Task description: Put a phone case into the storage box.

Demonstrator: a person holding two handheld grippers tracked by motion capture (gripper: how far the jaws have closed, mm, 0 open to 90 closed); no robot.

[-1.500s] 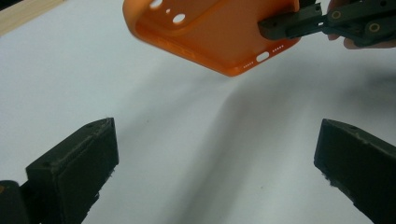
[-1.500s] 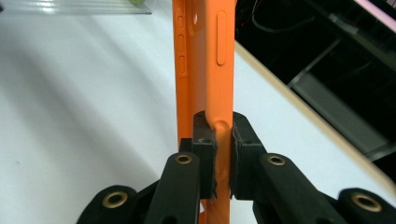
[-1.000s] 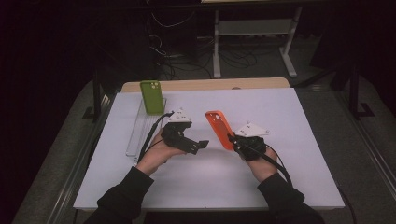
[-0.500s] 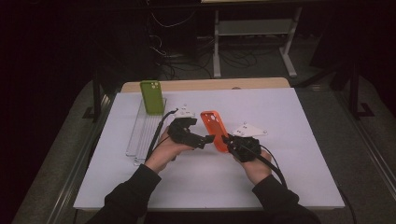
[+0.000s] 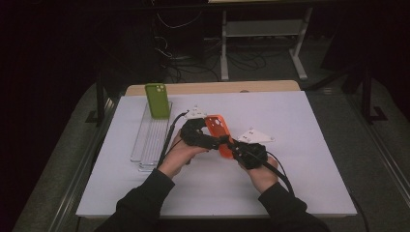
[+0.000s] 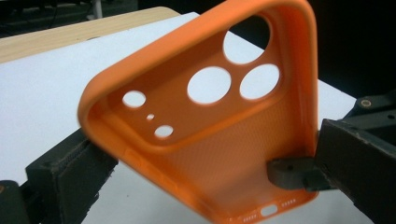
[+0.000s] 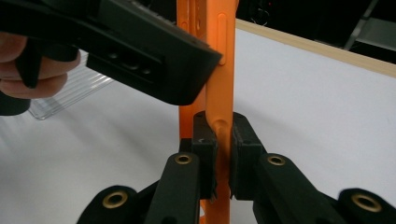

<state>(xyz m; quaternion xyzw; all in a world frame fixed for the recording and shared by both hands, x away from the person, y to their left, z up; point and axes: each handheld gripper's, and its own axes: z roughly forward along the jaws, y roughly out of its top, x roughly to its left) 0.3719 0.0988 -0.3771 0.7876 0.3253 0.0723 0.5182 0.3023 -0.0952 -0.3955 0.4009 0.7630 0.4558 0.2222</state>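
Orange case (image 5: 219, 133) sits at the centre of the high view, lifted off the white sheet (image 5: 300, 125) between my two hands. My right gripper (image 7: 223, 140) has its pads pinched tight on one side wall of the case, seen edge-on at mid-frame in the right gripper view. My left gripper (image 6: 201, 163) straddles the case: in the left gripper view one jaw sits at lower left against the case's rim and the other at right beside the opposite rim, but I cannot tell whether the pads actually press on it. That view looks into the hollow inside of the case (image 6: 205, 116), camera cutouts toward the top. Upper left of centre in the high view, a green case (image 5: 157, 100) stands on a clear tray (image 5: 147, 140).
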